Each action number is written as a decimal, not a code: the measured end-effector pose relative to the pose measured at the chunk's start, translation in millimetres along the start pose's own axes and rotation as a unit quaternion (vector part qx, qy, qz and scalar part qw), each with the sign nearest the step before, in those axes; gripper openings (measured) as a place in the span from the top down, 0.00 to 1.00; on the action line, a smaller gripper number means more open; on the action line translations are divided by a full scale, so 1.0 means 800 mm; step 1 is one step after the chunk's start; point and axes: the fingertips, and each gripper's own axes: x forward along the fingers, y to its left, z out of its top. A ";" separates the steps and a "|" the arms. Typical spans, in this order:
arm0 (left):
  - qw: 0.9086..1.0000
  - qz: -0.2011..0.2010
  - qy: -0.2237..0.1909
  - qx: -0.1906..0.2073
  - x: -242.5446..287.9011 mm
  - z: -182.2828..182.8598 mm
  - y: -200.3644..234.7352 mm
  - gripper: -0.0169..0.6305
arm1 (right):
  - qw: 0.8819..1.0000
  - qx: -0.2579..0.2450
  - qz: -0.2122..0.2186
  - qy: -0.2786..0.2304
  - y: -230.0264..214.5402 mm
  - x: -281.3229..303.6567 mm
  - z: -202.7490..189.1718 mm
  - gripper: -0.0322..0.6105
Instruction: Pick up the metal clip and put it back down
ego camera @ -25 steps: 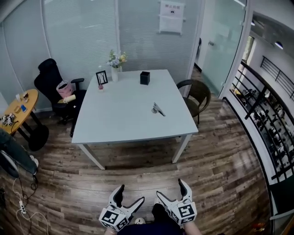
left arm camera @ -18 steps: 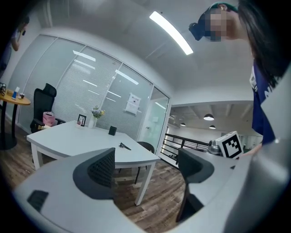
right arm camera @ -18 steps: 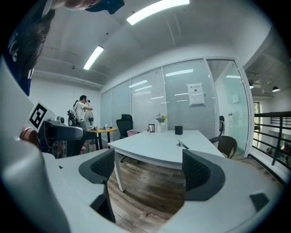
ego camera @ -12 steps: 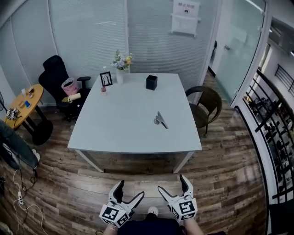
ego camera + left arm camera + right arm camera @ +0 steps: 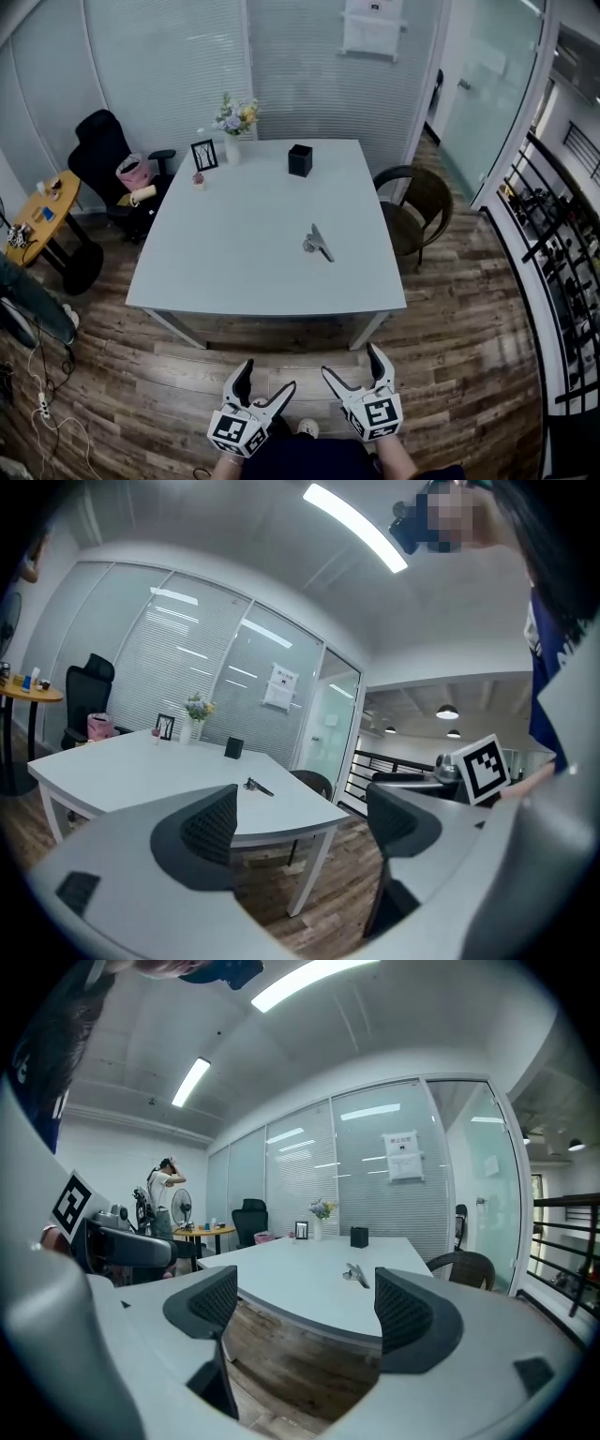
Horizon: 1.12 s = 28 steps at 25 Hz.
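The metal clip (image 5: 318,243) lies on the pale grey table (image 5: 234,262), right of its middle; it also shows small in the left gripper view (image 5: 255,786) and the right gripper view (image 5: 355,1274). Both grippers hang low over the wooden floor, well short of the table's near edge. My left gripper (image 5: 262,389) is open with nothing between its jaws. My right gripper (image 5: 351,369) is likewise open and empty. The clip is far from both.
At the table's far edge stand a black box (image 5: 299,159), a flower vase (image 5: 232,127) and a small picture frame (image 5: 203,155). A brown chair (image 5: 414,204) sits at the right side, a black office chair (image 5: 108,164) at the left. A railing (image 5: 562,272) runs along the right.
The view has drawn a little closer to the table and shifted slightly. Both grippers stay open near the frame's bottom, a touch higher than before.
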 end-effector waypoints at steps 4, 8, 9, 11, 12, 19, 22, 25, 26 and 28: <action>1.000 -0.001 0.013 -0.006 0.017 -0.012 0.010 0.31 | 1.000 -0.002 -0.013 0.006 -0.014 0.012 0.000 0.26; 1.000 -0.024 0.017 -0.007 0.045 -0.012 0.024 0.31 | 1.000 0.004 -0.029 0.006 -0.026 0.034 -0.004 0.26; 0.999 -0.028 0.018 -0.004 0.054 -0.009 0.030 0.31 | 0.999 0.004 -0.032 0.009 -0.028 0.043 -0.005 0.26; 0.999 -0.034 0.019 0.001 0.073 -0.002 0.048 0.31 | 0.999 0.004 -0.036 0.014 -0.033 0.064 -0.004 0.26; 0.999 -0.037 0.018 0.002 0.084 0.004 0.058 0.31 | 0.999 0.004 -0.038 0.016 -0.036 0.075 -0.002 0.26; 0.998 -0.061 0.023 0.015 0.145 0.037 0.135 0.31 | 0.997 0.012 -0.080 0.019 -0.056 0.152 0.014 0.28; 0.996 -0.077 0.026 0.021 0.174 0.051 0.169 0.31 | 0.995 0.010 -0.092 0.022 -0.059 0.188 0.024 0.29; 0.995 -0.096 0.029 0.026 0.197 0.064 0.198 0.31 | 0.993 0.010 -0.114 0.022 -0.061 0.217 0.033 0.30; 0.994 -0.102 0.029 0.028 0.204 0.068 0.206 0.31 | 0.992 0.011 -0.121 0.022 -0.062 0.226 0.035 0.30; 0.993 -0.112 0.030 0.032 0.216 0.074 0.223 0.31 | 0.991 0.013 -0.133 0.023 -0.063 0.243 0.038 0.31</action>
